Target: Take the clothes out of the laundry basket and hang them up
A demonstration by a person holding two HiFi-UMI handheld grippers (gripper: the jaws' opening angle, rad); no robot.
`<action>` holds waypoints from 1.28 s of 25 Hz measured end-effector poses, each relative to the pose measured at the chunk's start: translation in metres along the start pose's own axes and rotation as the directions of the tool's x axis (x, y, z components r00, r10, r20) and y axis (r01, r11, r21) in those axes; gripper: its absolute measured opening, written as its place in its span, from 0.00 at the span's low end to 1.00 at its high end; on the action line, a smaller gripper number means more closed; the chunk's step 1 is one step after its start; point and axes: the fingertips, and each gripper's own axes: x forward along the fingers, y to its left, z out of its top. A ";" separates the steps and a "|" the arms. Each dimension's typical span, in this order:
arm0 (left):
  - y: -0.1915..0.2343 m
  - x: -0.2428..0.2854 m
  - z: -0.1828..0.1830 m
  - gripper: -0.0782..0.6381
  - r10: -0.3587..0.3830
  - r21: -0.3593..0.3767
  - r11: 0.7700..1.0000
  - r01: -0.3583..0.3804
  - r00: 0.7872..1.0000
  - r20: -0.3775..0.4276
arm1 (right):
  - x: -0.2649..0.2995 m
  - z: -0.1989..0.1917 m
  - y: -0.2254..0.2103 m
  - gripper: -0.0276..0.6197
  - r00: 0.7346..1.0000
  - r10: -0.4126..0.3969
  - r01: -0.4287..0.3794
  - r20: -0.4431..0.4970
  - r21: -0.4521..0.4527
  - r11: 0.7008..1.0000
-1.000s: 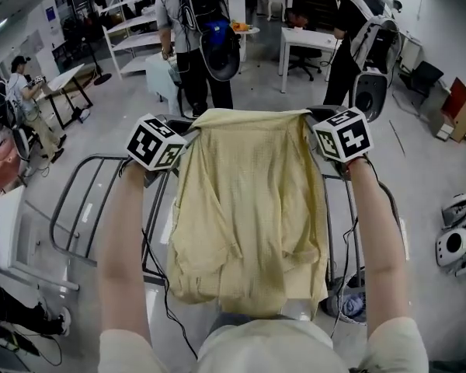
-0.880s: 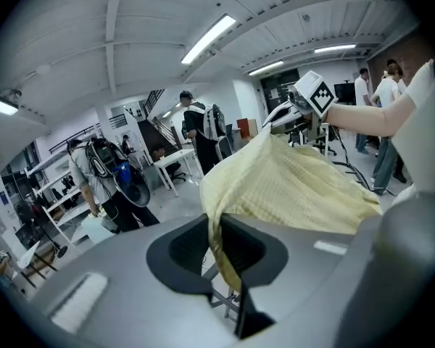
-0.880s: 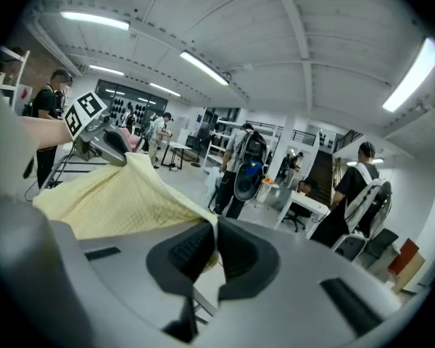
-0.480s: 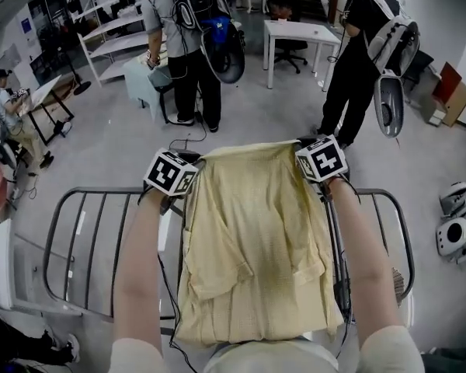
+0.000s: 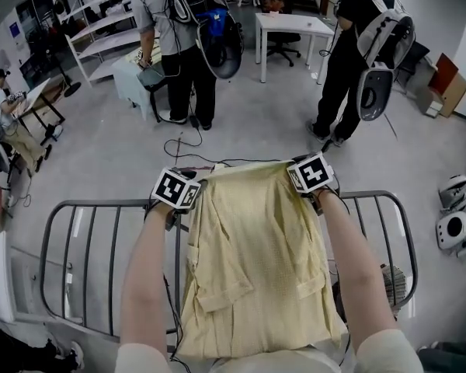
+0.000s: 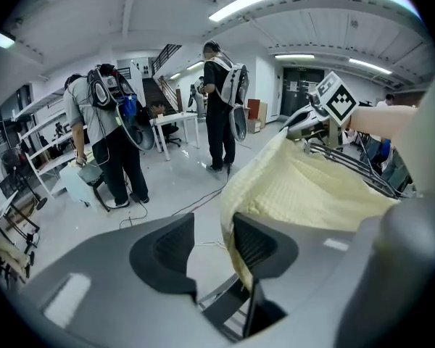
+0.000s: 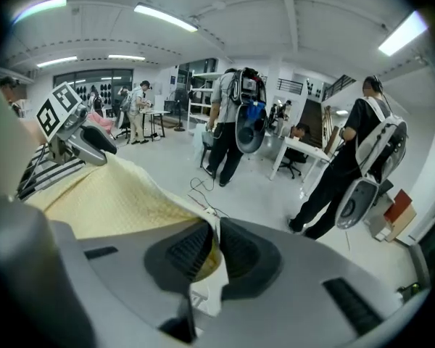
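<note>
A pale yellow shirt (image 5: 256, 263) lies spread over the grey metal drying rack (image 5: 101, 255), its far edge at both grippers. My left gripper (image 5: 185, 185) is at the shirt's far left corner. Its jaws have just been opening and now stand apart (image 6: 212, 227), with the shirt's edge (image 6: 312, 187) loose against the right-hand jaw. At the far right corner, my right gripper (image 5: 309, 176) is shut on the shirt's edge (image 7: 109, 194), which is pinched between the pads (image 7: 217, 238) with a white label hanging below.
Two people with backpacks (image 5: 179, 29) (image 5: 365, 37) stand on the floor beyond the rack, near a white table (image 5: 291, 26). A black cable (image 5: 182, 142) lies on the floor just past the rack. White equipment (image 5: 454, 228) sits at the right.
Both grippers have come down and forward with the shirt, which now rests across the rack's bars. The left gripper's jaws have parted from the cloth.
</note>
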 end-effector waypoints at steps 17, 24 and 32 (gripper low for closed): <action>-0.015 -0.056 0.012 0.45 0.074 -0.209 0.977 -0.033 0.979 0.188 | -0.045 -0.006 0.015 0.29 0.995 0.030 -0.030 0.091 0.000 1.000; -0.067 -0.111 0.025 0.20 0.170 -0.319 0.947 -0.041 0.905 0.391 | -0.120 -0.006 0.049 0.15 0.952 0.070 -0.079 0.299 0.017 0.997; -0.136 -0.167 0.011 0.12 0.191 -0.312 0.949 -0.042 0.864 0.466 | -0.206 -0.018 0.091 0.05 0.901 0.085 -0.083 0.426 -0.023 0.996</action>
